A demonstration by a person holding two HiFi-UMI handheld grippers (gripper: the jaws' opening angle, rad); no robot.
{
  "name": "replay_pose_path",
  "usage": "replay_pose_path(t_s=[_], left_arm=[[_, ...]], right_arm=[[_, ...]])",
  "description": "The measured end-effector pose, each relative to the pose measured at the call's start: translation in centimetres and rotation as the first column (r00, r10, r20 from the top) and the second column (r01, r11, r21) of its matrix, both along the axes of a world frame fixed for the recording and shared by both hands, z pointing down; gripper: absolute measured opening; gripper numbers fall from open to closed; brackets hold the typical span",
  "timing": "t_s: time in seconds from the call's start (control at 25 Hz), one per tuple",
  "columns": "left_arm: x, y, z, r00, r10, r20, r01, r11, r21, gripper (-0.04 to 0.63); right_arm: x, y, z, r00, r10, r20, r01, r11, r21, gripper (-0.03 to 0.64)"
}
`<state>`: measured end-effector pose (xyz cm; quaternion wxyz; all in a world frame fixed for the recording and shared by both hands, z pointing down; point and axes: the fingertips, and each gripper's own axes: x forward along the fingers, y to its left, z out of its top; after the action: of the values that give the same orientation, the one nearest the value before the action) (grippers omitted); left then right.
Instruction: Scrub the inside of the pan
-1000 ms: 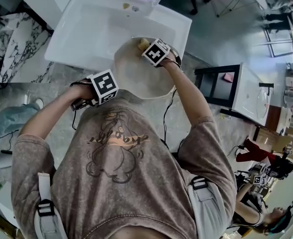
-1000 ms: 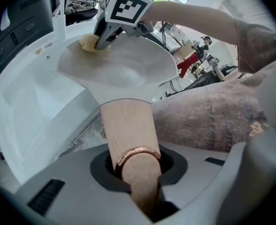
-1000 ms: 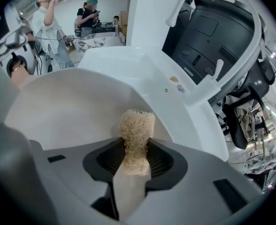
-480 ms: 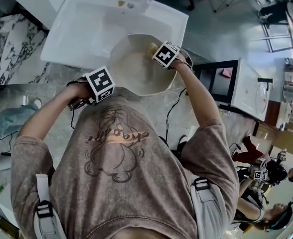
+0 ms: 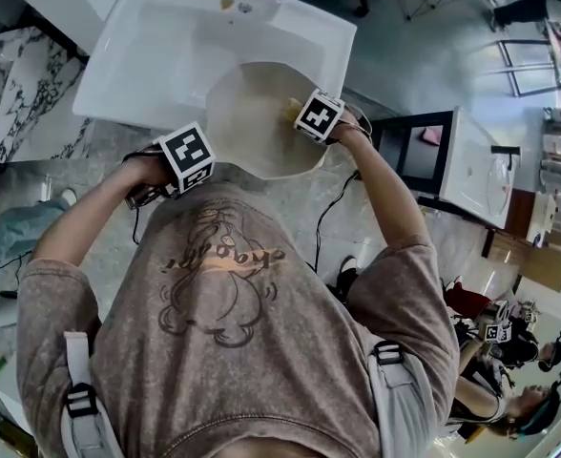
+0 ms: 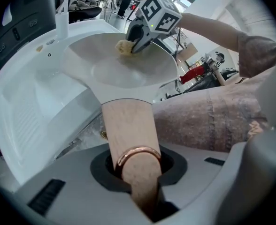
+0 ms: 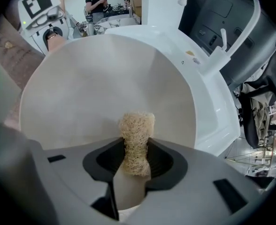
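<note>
While left gripper (image 6: pixel 137 182) clenches wooden handle (image 6: pixel 128 125), steadying pan (image 5: pixel 252 113) over sink (image 5: pixel 147 55), right gripper (image 7: pixel 135 165) pinches loofah scrubber (image 7: pixel 136 132) at pan's inner wall. Judged: scrubbing under way. Next: press, sweep across bottom. Faucet (image 7: pixel 212 56) beyond rim, clear of stroke.

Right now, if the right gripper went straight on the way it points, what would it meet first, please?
The pan, on its inner wall, most likely. The right gripper is shut on a fibrous scrub pad that sticks out ahead, so the pad would reach the wall first; depth is unclear, so it may be touching.
</note>
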<state>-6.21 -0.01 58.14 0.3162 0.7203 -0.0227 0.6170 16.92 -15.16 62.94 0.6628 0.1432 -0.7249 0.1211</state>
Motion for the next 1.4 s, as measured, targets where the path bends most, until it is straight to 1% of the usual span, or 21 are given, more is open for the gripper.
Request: replay_pose_path(t_s=[0.2,0.36,0.6,0.76,1.04,1.24,1.4], left_arm=[[0.0,0.1,0.1,1.0,0.0,0.0,0.0,1.0,-0.003,0.092],[0.0,0.2,0.0,1.0,0.0,-0.001,0.0,1.0,-0.008,0.092],[-0.1,0.3,0.1,1.0,0.003,-0.002,-0.003,1.0,-0.017,0.092],[-0.2,0.5,0.1,1.0,0.003,-0.001,-0.003,1.0,-0.025,0.091],[-0.2,0.6,0.2,1.0,0.006,0.001,-0.006,0.999,-0.035,0.091],[-0.1,0.8,0.3,1.0,0.003,0.001,-0.003,0.999,-0.035,0.089],[0.1,0.8,0.5,1.0,0.001,0.002,0.0,0.999,-0.038,0.089]], right_arm=[[0.6,2.5,0.3,0.996,-0.048,-0.073,0.042,0.996,-0.073,0.153],[-1.3,4.2,0.8,0.994,-0.101,-0.027,0.097,0.987,-0.124,0.153],[-3.1,6.4,1.0,0.989,-0.151,-0.007,0.147,0.973,-0.176,0.152],[-4.5,7.9,0.5,0.988,-0.144,0.053,0.152,0.963,-0.223,0.152],[-7.5,9.6,-0.1,0.978,-0.138,0.154,0.175,0.949,-0.263,0.153],[-10.0,10.3,-0.4,0.967,-0.148,0.21,0.201,0.945,-0.258,0.153],[-12.1,9.5,-0.2,0.96,-0.13,0.249,0.189,0.955,-0.228,0.153]])
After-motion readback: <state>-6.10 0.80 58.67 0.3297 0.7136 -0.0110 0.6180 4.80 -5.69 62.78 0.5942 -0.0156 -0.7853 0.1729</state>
